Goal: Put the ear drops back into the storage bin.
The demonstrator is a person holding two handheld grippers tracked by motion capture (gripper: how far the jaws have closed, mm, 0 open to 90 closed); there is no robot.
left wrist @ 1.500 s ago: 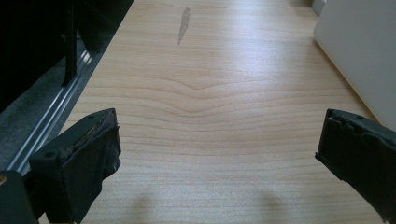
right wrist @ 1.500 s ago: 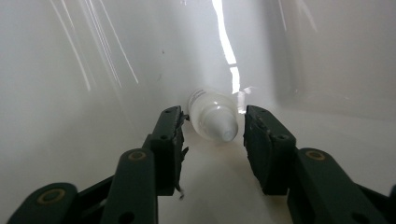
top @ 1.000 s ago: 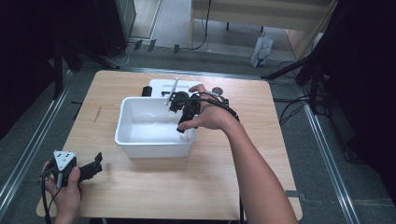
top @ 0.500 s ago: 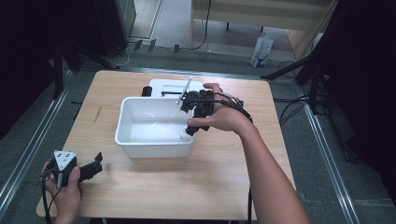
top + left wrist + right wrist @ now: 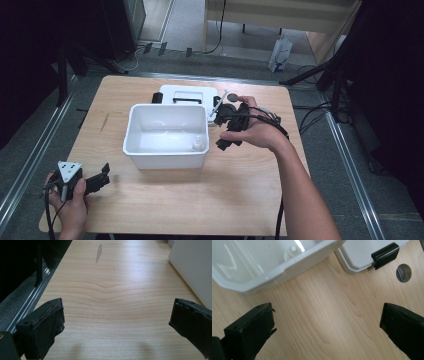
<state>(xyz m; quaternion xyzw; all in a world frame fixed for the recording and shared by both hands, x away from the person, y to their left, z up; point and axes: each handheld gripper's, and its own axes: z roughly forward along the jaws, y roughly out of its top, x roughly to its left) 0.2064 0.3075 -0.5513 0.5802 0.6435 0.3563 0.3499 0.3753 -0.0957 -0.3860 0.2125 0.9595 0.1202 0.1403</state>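
Bin (image 5: 150, 150) with small bottle (image 5: 199, 143) inside, lid (image 5: 187, 93) behind, between two wide-open empty tools: right tool (image 5: 226, 127), left tool (image 5: 95, 181).

no legible txt, labels, nos. anywhere

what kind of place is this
Probably a lab or workshop set up for recording: a wooden table framed by metal floor rails, cables across the grey floor, and a white bin as prop.

You see the white rectangular plastic bin (image 5: 167, 135) open and upright at the centre of the frame. A small clear plastic bottle (image 5: 199, 143) stands inside it, at the lower right corner.
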